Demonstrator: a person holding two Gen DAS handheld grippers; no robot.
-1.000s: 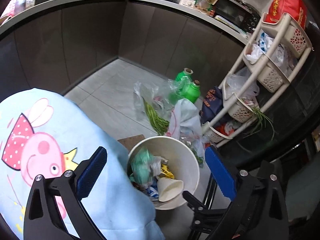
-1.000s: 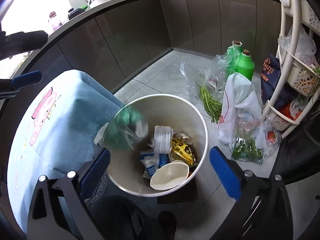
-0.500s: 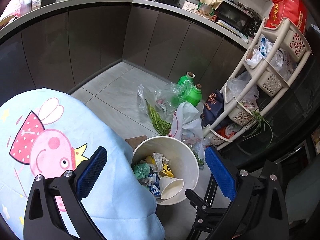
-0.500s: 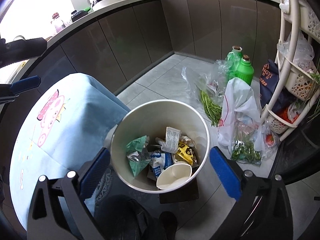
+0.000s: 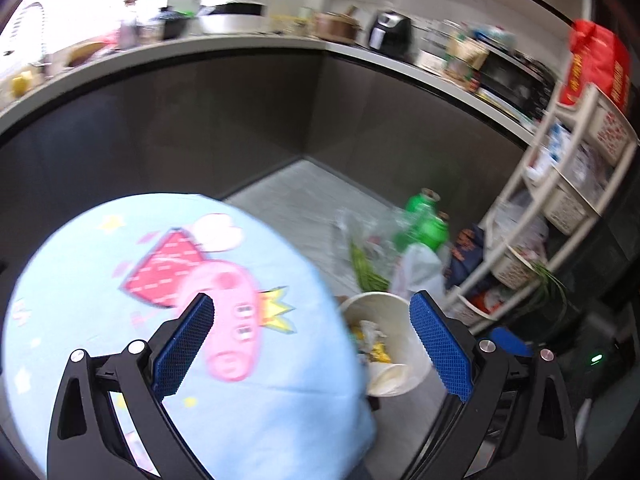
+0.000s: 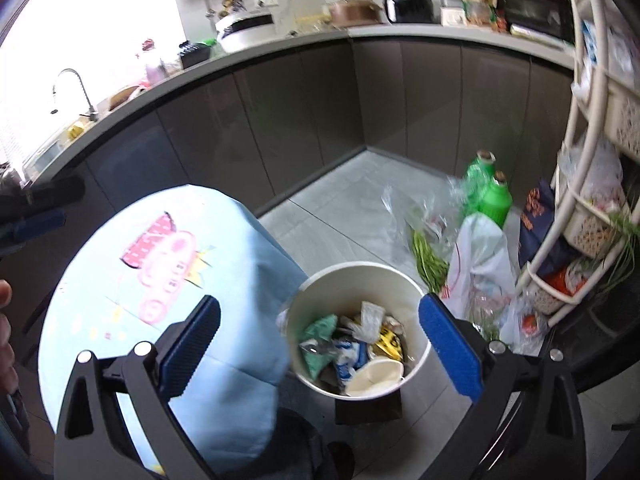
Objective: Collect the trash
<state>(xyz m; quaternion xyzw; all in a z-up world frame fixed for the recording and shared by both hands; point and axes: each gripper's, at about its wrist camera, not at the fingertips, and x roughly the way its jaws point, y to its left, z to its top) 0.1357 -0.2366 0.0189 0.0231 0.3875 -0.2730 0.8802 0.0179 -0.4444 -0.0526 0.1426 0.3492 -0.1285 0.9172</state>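
Note:
A white round bin (image 6: 356, 276) stands on the tiled floor, holding a green wrapper (image 6: 318, 334), a paper cup (image 6: 374, 374) and other scraps. My right gripper (image 6: 320, 346) hangs open above and in front of it, nothing between its blue pads. In the left wrist view the bin (image 5: 416, 364) is partly hidden behind a table with a light blue cartoon-pig cloth (image 5: 168, 280). My left gripper (image 5: 312, 344) is open and empty over that cloth's edge. The left wrist view is blurred.
Dark cabinets (image 6: 400, 100) wrap around the floor under a cluttered counter. Right of the bin lie a white plastic bag (image 6: 480, 264), green beans (image 6: 428, 258) and green bottles (image 6: 494, 196). A white tiered rack (image 6: 592, 184) stands at the far right. The person's fingers (image 6: 5, 320) show at the left edge.
The green wrapper has dropped and settled in the bin. Both grippers have risen and pulled back; the bin looks smaller and the left view has swung onto the tablecloth.

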